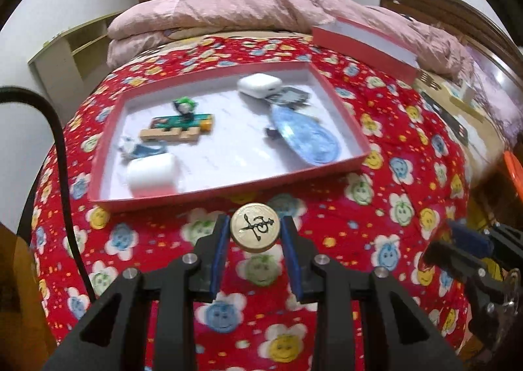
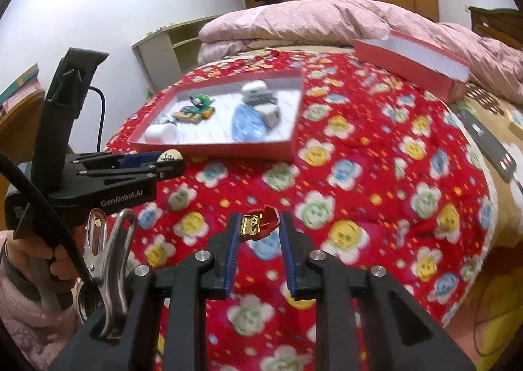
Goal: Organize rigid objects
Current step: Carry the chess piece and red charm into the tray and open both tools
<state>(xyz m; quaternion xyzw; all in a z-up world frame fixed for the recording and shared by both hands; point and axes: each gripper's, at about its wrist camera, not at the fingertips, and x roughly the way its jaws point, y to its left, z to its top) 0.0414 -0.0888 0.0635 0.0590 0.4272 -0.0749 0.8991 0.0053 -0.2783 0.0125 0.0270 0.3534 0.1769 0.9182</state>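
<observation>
Bedroom scene: red flower-print bedspread (image 1: 343, 207) carrying an open red box (image 1: 356, 139), both grippers loaded above the cloth.

Pink quilt (image 1: 228, 8) lies bunched at the far edge of the bed; the box lid (image 1: 366, 41) rests tilted against it, apart from the box. Inside the box: a blue oval plate (image 1: 307, 136), two white cases (image 1: 152, 171), a wooden block (image 1: 170, 135) and a small green-haired figure (image 1: 184, 108). Left gripper (image 1: 255, 232), jaws narrow, clamps a round gold token (image 1: 255, 232) with a black mark, just short of the box's near wall. Right gripper (image 2: 260, 225), jaws narrow, pinches a small red-and-gold toy piece (image 2: 260, 225) over the bedspread, nearer than the box.
</observation>
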